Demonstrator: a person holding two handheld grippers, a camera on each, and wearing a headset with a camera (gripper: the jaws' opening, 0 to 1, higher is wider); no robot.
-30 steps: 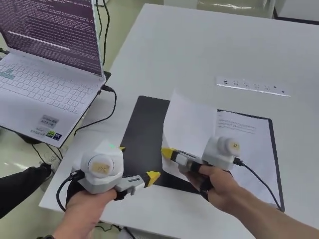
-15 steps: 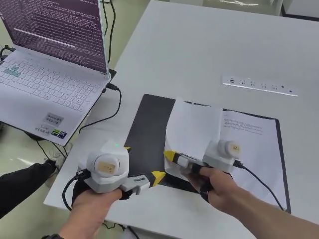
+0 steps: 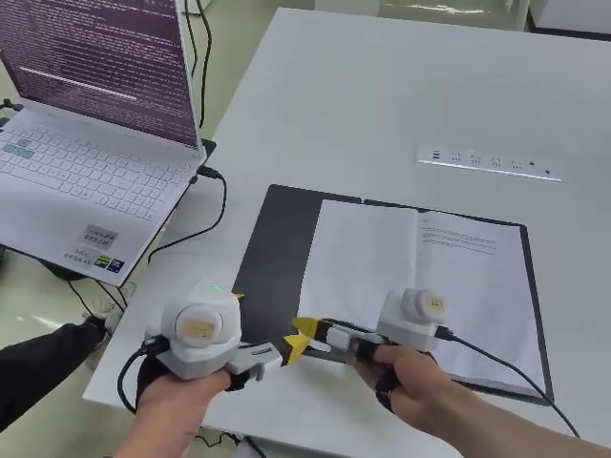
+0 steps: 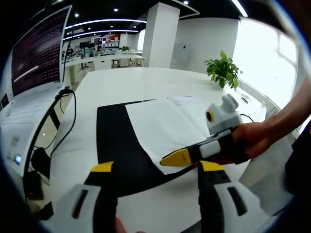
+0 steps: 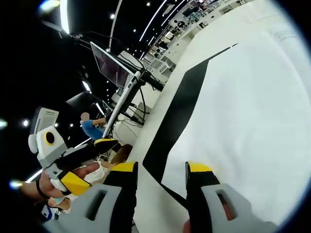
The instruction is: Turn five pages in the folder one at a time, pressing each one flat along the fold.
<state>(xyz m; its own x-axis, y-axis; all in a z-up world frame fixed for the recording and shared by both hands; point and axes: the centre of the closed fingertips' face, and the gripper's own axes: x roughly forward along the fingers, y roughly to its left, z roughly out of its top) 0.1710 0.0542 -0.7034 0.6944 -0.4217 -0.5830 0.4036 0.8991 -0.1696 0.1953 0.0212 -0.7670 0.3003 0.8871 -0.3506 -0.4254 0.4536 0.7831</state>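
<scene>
The right gripper [image 5: 161, 170] holds its jaws apart over the lower corner of the white paper page [image 3: 358, 262]. A second ago that page stood lifted; now it lies across the fold onto the left half of the open black folder [image 3: 272, 258]. I judge it turned but not yet pressed. The left gripper [image 4: 156, 167], also open, hovers just beside. The white table [image 3: 382, 76] ends close behind both grippers, and the open white laptop [image 3: 86, 181] sits well to the left.

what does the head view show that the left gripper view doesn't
Head view: the back of the person's left hand holding the left tongs, and the right edge of the folder. Left gripper view: a potted plant, a white pillar and ceiling lights. Both: the black folder, the white page lying flat, the right tongs at its near corner, and the laptop.
</scene>
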